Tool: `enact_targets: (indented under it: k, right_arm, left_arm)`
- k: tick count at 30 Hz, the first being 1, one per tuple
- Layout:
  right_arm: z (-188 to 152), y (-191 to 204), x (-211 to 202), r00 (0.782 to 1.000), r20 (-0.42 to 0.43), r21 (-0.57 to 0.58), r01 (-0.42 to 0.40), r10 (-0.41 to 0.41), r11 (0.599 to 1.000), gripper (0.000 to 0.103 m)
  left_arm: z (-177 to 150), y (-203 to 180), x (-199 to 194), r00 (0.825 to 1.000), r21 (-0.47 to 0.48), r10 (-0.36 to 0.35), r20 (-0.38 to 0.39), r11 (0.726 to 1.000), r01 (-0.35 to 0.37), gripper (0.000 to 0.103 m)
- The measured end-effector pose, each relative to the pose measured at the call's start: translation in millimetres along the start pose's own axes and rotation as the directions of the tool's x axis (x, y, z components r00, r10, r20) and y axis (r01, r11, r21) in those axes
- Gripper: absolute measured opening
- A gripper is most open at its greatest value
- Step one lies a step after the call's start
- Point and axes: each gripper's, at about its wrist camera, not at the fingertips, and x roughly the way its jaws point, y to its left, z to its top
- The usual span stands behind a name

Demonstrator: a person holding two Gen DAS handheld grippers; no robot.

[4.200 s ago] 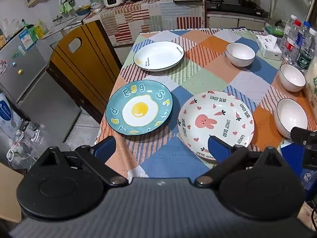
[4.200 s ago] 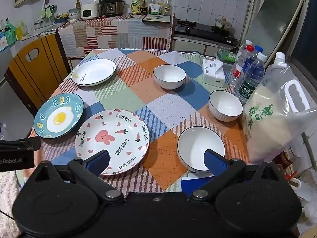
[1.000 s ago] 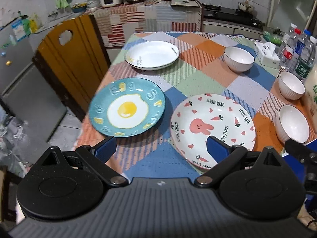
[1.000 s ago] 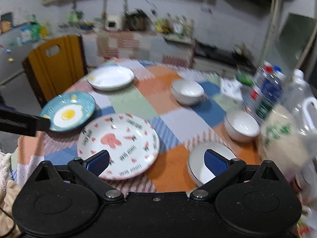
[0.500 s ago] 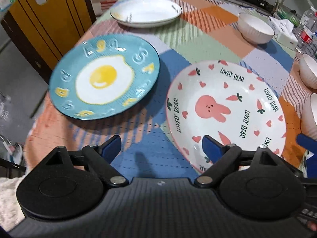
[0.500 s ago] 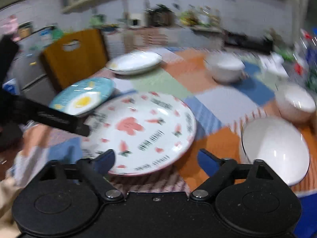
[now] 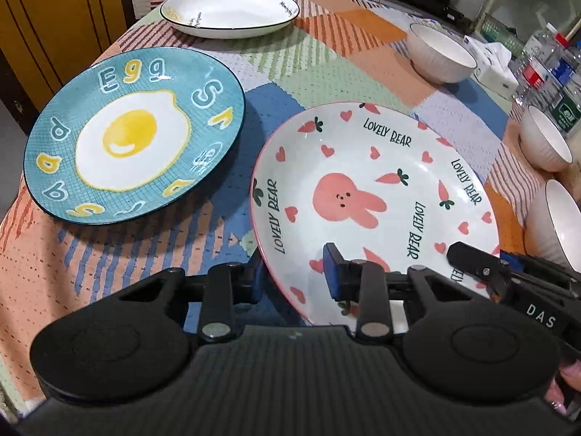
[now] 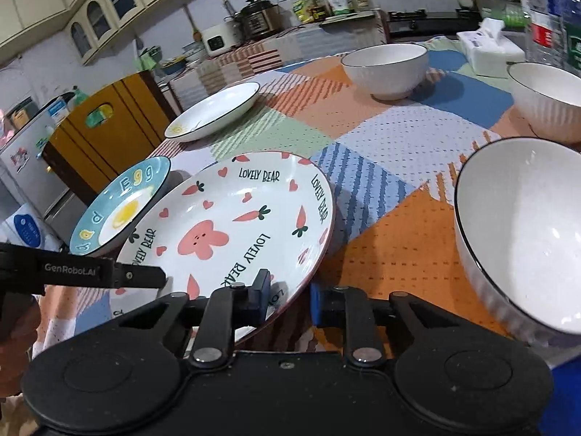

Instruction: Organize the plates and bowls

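The white rabbit plate (image 7: 363, 189) marked LOVELY BEAR lies at the near edge of the table; it also shows in the right wrist view (image 8: 232, 232). My left gripper (image 7: 294, 279) straddles its near-left rim, one finger over the plate and one outside, jaws partly closed. My right gripper (image 8: 288, 299) straddles its near-right rim the same way. The blue egg plate (image 7: 134, 134) lies to the left, the plain white plate (image 7: 228, 11) farther back. Three white bowls (image 8: 523, 232) stand on the right.
The patchwork tablecloth (image 7: 326, 69) covers the table. A tissue box (image 8: 486, 51) and water bottles (image 8: 544, 11) stand at the far right. A yellow chair (image 8: 105, 130) stands at the table's left side. A counter with appliances (image 8: 254, 18) is behind.
Both grippers have dropped low and moved in onto the rabbit plate's near rim, and their jaws have narrowed around it. The plates and bowls lie where they were.
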Motion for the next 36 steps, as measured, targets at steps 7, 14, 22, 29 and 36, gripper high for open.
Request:
enact_targets:
  k: [7,14,22,29,36]
  right_arm:
    - [6.6,-1.7,-0.2,1.0,-0.019,-0.007,-0.01,0.01,1.0,0.026]
    - [26.6,-1.8,-0.2,1.0,0.007,0.015,-0.029,0.029,0.999,0.025]
    - [73.7,-7.6,15.6,1.0,0.015,-0.037,-0.001,0.002,0.999,0.025]
    - [104.9,-24.0,37.1,0.998,-0.043,-0.053,0.052,-0.054,0.997,0.025]
    - [113.3,-28.0,56.8,0.986,-0.121,-0.075,0.102,-0.111,0.992,0.025]
  left_arm:
    - [6.4,-13.7,-12.0,0.999,0.109,0.046,-0.008,0.993,-0.045,0.03]
    - [25.5,-18.3,-28.3,0.998,0.142,0.054,0.039,0.988,-0.059,0.03]
    - [73.5,-22.3,-7.3,0.999,0.117,0.012,0.035,0.993,-0.016,0.03]
    - [98.3,-30.5,28.4,0.999,0.092,-0.032,-0.026,0.995,0.034,0.03]
    - [103.8,-27.7,54.4,0.994,0.022,-0.041,-0.099,0.999,0.044,0.03]
